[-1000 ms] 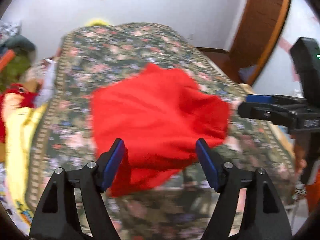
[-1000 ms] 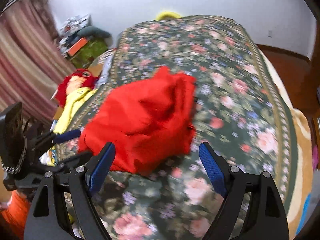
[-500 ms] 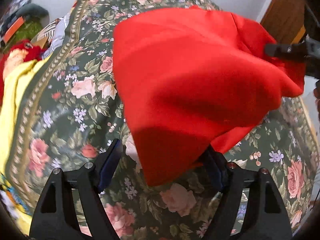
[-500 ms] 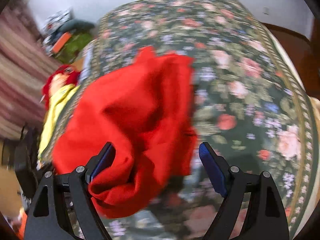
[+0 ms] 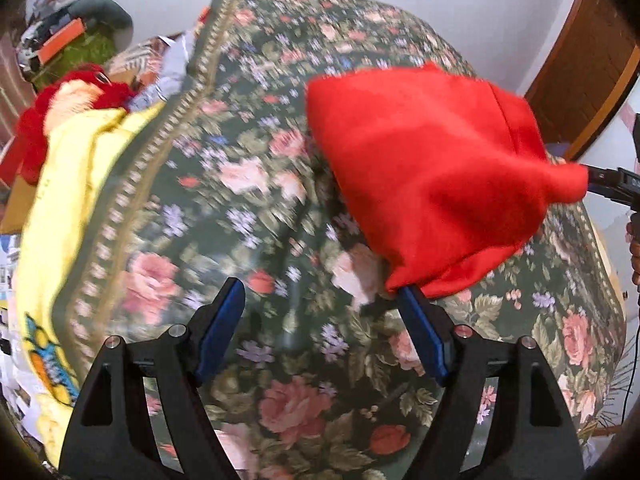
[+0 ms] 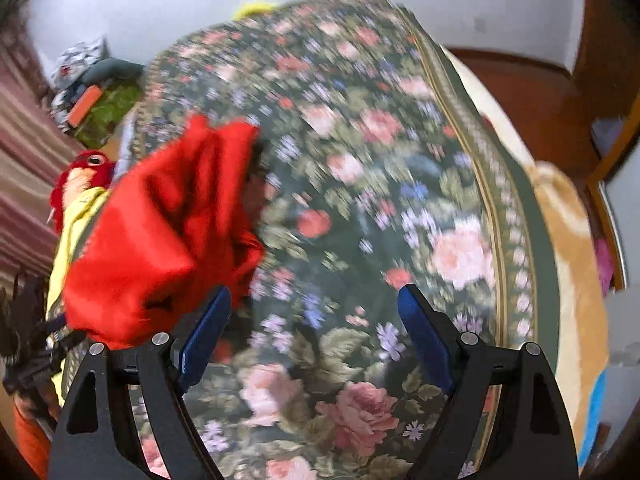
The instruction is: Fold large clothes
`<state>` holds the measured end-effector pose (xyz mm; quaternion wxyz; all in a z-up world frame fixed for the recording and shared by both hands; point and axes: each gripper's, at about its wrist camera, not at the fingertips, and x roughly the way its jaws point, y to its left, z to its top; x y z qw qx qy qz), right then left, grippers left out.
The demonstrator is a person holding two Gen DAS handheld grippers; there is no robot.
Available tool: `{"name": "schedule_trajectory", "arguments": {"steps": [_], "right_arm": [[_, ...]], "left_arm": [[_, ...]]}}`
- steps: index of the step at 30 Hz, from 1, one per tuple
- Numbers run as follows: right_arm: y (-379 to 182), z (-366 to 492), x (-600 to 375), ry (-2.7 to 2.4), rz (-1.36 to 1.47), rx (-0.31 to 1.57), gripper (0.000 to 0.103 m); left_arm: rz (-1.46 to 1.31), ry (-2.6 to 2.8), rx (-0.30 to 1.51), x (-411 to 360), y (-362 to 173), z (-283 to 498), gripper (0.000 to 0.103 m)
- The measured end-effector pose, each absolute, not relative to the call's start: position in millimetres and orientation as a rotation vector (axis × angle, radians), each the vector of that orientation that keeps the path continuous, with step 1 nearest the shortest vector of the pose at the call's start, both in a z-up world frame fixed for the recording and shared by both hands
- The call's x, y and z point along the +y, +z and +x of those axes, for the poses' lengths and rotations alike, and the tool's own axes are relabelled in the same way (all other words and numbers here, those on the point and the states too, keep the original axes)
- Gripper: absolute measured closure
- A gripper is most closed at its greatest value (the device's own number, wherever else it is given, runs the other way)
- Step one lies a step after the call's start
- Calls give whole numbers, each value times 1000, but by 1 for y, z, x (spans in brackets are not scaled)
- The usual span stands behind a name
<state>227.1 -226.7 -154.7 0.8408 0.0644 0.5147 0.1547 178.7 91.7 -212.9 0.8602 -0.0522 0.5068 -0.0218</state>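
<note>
A rumpled red garment [image 5: 432,184] lies on the floral bedspread [image 5: 240,200]. My left gripper [image 5: 318,292] is open over the bedspread. The garment's lower edge overlaps the tip of its right finger [image 5: 420,328], and nothing is between the pads. A far corner of the garment reaches the right gripper's finger [image 5: 612,186] at the frame's right edge. In the right wrist view the garment [image 6: 160,232] bunches at the left, over the left finger [image 6: 204,332] of my open right gripper [image 6: 314,292]. Whether either finger touches the cloth I cannot tell.
A yellow blanket [image 5: 68,208] with a red plush toy [image 5: 60,108] lies along the bed's left side. Clutter [image 5: 72,36] is piled by the back wall. A wooden door [image 5: 588,60] stands at the right. A tan blanket [image 6: 568,248] shows under the bedspread's right edge.
Half a second ago the red garment filled the space between each gripper's fingers. Now it sits to the right in the left view and to the left in the right view.
</note>
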Motion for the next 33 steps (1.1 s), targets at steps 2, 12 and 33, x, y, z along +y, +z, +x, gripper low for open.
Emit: {"name": "schedule_trajectory", "arguments": {"steps": [2, 12, 33], "right_arm": [[-140, 225, -215, 371, 133, 1053, 20], [-157, 254, -155, 560, 204, 1145, 19], [-241, 309, -141, 695, 297, 1340, 17]], "left_arm": [[-103, -38, 1039, 97, -201, 183, 25], [-140, -91, 931, 105, -164, 228, 22], [-756, -402, 1209, 118, -282, 332, 20]]}}
